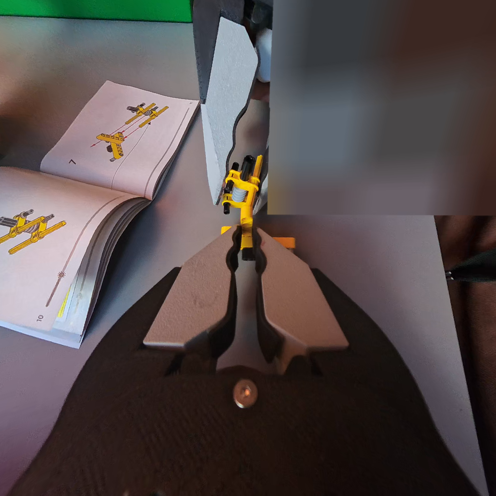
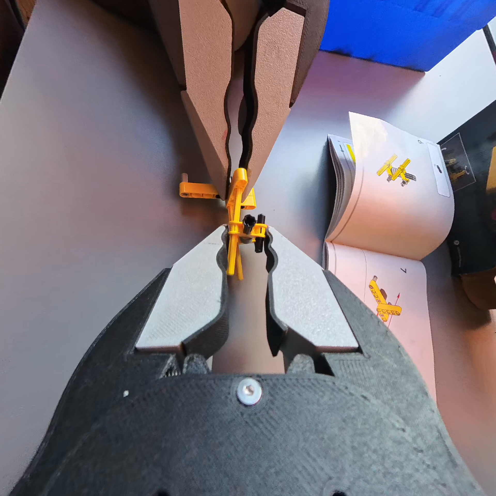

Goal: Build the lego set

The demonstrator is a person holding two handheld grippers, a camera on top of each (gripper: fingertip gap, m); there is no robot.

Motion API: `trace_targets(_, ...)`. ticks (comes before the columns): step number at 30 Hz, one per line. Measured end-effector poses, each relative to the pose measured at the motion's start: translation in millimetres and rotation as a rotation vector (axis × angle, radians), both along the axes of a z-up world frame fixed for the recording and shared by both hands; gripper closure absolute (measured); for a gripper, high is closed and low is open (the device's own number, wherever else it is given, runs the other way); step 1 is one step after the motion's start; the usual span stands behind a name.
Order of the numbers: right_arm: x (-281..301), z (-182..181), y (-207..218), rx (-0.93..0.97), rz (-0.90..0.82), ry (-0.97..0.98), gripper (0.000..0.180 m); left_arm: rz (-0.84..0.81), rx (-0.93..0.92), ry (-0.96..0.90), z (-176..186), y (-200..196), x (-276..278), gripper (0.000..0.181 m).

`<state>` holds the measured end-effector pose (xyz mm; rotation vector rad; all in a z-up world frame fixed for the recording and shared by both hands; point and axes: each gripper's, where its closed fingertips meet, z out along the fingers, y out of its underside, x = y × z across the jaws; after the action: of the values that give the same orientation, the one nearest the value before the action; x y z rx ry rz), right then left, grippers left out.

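Observation:
A small assembly (image 2: 245, 228) of yellow axles, yellow connectors, black pins and a grey worm gear is held above the grey table. My right gripper (image 2: 245, 231) is shut across its connector part. In the left wrist view the assembly (image 1: 241, 192) sits at the tip of the right gripper (image 1: 240, 200), which reaches in from above. My left gripper (image 1: 246, 231) is shut on the yellow connector end (image 1: 246, 237) of the same assembly and faces the right gripper tip to tip. The left gripper also shows in the right wrist view (image 2: 237, 189). An orange-yellow angled beam (image 2: 197, 189) lies on the table below them.
An open instruction booklet (image 1: 107, 161) lies left of the grippers; it also shows in the right wrist view (image 2: 389, 214). The table edge (image 1: 442, 268) runs on the right. A blue object (image 2: 402, 32) and a dark box (image 2: 461, 166) stand beyond the booklet. The tips of both grippers are at nearly the same place.

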<state>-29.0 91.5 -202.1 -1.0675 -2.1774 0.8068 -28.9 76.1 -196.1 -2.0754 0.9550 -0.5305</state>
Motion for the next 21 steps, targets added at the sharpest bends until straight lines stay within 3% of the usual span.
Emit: trace_targets(21, 3.2, -1.8, 0.6, -0.090, -0.001, -0.017, 0.147, 0.000, -0.006, 0.062, -8.2, 0.2, 0.7, 0.176)
